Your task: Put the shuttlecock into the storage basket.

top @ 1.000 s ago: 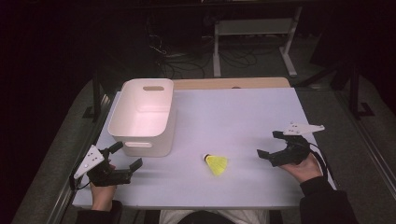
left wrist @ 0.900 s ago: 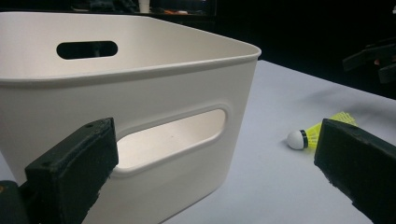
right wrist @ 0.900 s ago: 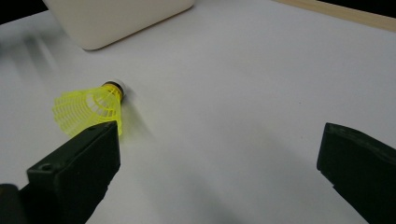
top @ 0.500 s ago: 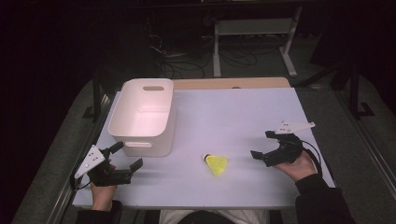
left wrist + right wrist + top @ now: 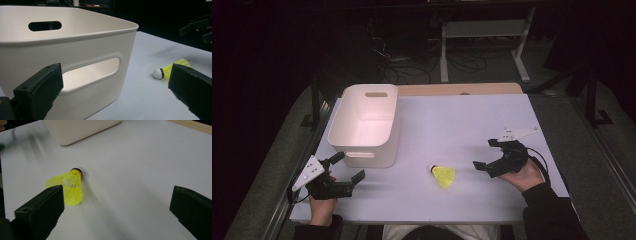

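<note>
White table w/ a white bin at its left; bin is rigid plastic, looks empty, w/ handle slots in the end walls. Yellow shuttlecock lies on its side on the bare tabletop, near the front edge, btwn bin and right gripper, apart from both.

Handling, as a guess: shuttlecock is v. light, will skid or roll if nudged. Mesh skirt is springy and crushable, so a hard pinch there would deform it. Cork end is firmer but small and round, prob slippery. Best hold: light squeeze across the skirt close to the black band.

Right gripper: jaws wide apart, holding nothing, aimed at the shuttlecock. Left gripper: jaws apart too, empty, just in front of bin.

Hard to see: skirt's near edge is hidden behind a jaw in both gripper views; background is dark, floor clutter unclear.
</note>
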Tool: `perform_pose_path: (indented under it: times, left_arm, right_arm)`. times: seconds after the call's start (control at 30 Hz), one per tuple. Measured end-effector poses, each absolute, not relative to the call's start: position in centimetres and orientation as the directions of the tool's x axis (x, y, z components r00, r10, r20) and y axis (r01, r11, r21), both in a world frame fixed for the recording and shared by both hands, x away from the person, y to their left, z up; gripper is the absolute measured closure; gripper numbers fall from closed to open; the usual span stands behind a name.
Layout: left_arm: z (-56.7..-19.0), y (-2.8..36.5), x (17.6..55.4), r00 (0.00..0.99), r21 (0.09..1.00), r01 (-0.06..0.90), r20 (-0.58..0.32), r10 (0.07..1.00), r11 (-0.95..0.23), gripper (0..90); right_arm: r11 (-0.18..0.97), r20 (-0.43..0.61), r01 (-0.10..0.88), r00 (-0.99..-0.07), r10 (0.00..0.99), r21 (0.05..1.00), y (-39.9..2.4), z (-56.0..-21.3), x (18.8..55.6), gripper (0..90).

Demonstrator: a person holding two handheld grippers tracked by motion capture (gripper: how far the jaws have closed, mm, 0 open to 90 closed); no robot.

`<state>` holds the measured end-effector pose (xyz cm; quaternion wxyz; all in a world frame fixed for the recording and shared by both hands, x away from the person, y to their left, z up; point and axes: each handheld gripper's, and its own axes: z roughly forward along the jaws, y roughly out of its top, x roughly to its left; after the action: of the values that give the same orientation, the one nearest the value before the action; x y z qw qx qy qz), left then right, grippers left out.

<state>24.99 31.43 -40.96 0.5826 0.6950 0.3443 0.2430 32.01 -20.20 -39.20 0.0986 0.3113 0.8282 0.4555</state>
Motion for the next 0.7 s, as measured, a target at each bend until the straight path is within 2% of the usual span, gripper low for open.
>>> perform_pose_path:
  times: [0.7]
  left_arm:
    - [-40.9, 31.4, 24.9, 0.646, 0.978, 0.194, -0.068, 0.76, -0.078, 0.0]
  right_arm:
    - [0.444, 0.115, 0.403, -0.829, 0.547, 0.8, -17.4, -38.9, 32.3, 0.0]
